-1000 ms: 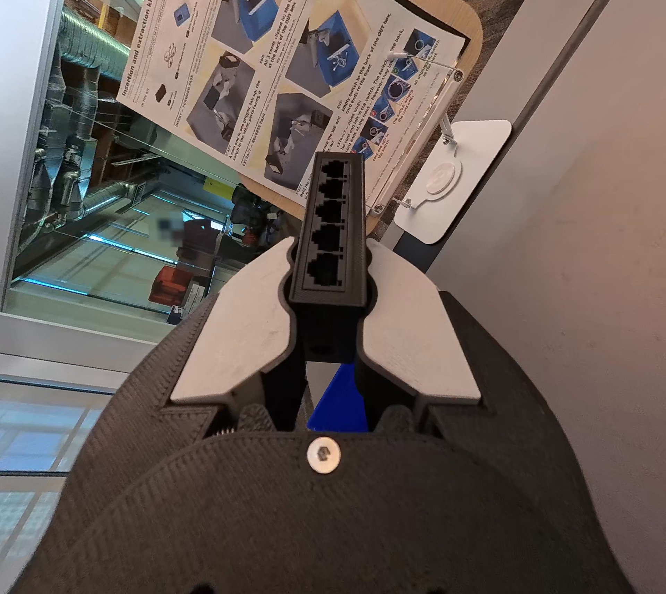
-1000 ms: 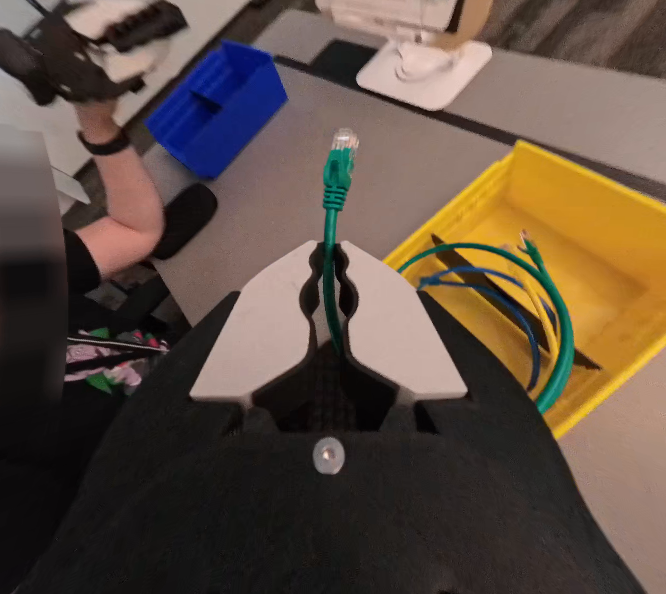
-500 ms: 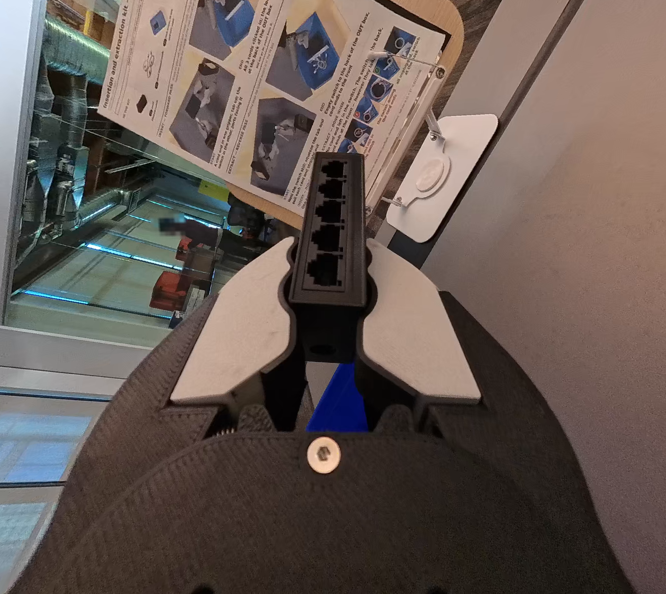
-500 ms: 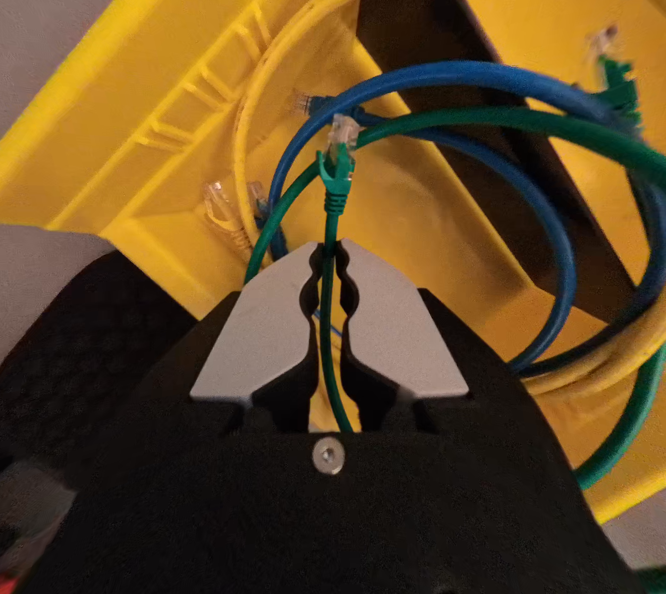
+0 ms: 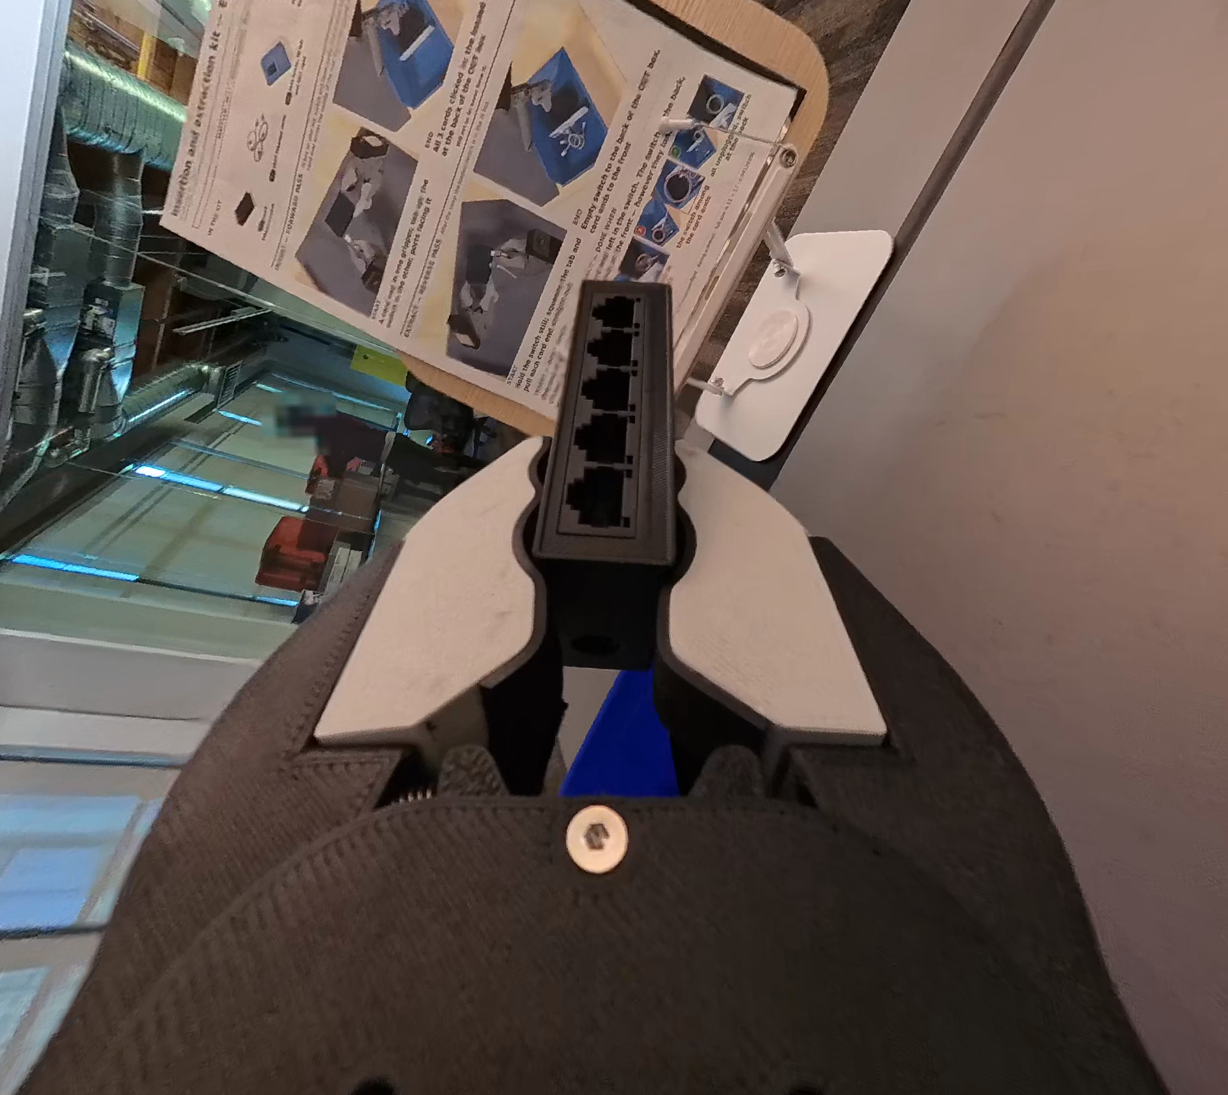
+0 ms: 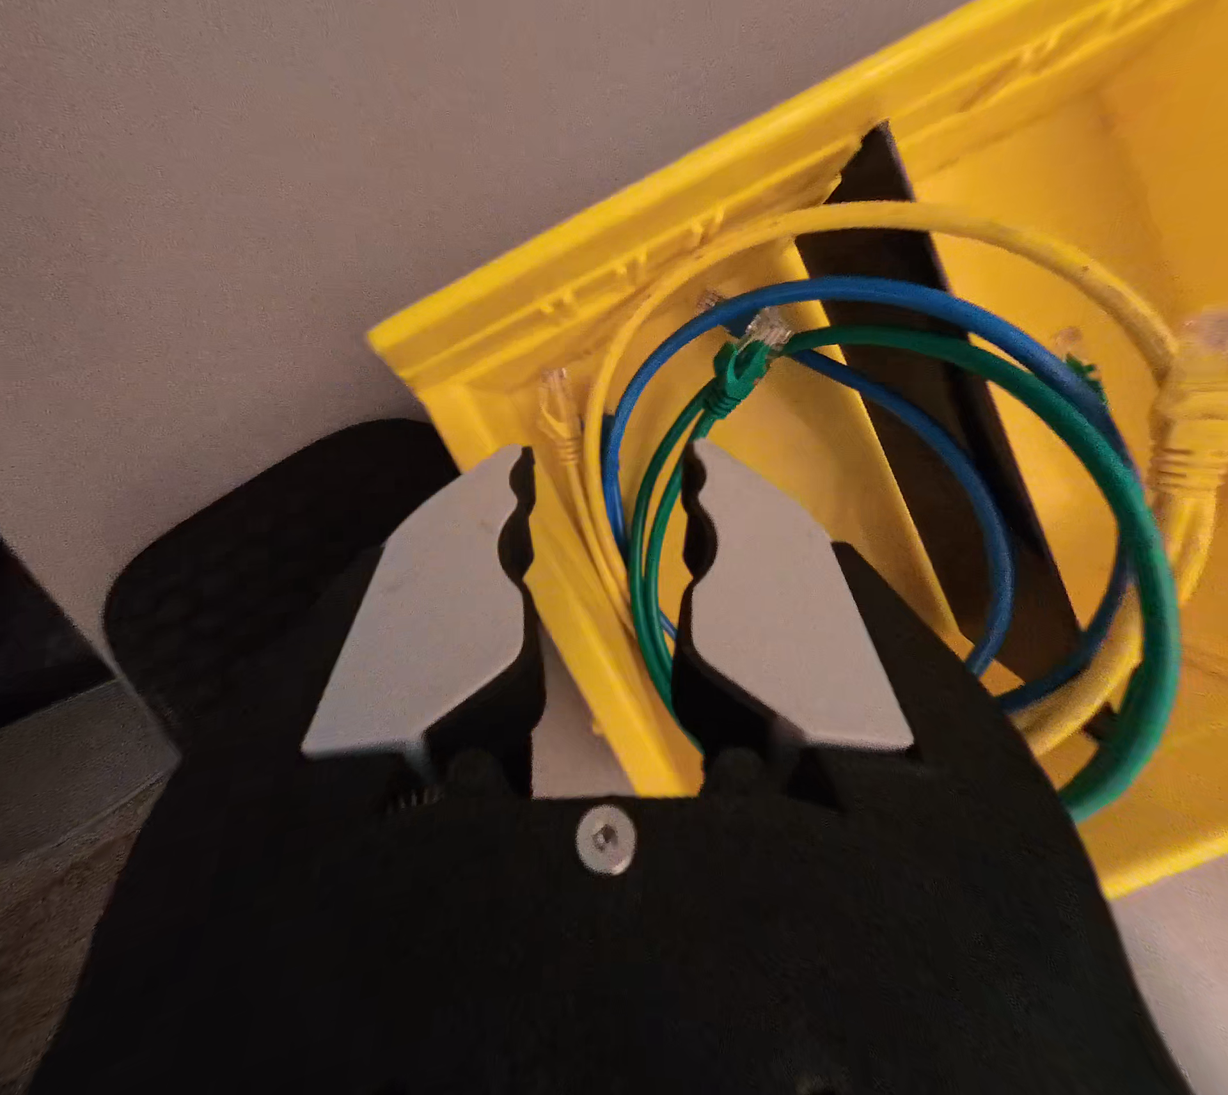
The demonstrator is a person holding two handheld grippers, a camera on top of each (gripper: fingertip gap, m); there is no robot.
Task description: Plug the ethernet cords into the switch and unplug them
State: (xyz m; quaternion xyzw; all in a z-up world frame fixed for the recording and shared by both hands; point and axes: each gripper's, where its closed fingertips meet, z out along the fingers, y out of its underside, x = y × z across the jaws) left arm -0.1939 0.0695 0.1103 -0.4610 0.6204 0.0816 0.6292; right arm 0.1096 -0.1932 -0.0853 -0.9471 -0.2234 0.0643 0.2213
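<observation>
My left gripper (image 5: pixel 608 465) is shut on the black ethernet switch (image 5: pixel 614 425) and holds it up with its row of empty ports facing the camera. My right gripper (image 6: pixel 605 458) is open over the near corner of the yellow bin (image 6: pixel 664 279). The green cord (image 6: pixel 731 378) lies loose in the bin, its plug end just past my fingertips and its strand passing between the open fingers. A blue cord (image 6: pixel 897 299) and a yellow cord (image 6: pixel 1189 438) lie coiled with it in the bin.
A printed instruction sheet (image 5: pixel 412 133) on a wooden board with a white stand (image 5: pixel 791 345) stands behind the switch. A blue bin (image 5: pixel 624 737) shows below the left fingers. A black divider (image 6: pixel 884 266) crosses the yellow bin. The bin sits on a grey table (image 6: pixel 332 99). There is about 45 centimetres between the tips of the two grippers.
My right gripper carried the green cord over the yellow bin, then opened and let it go. My left gripper kept hold of the switch and shifted only slightly.
</observation>
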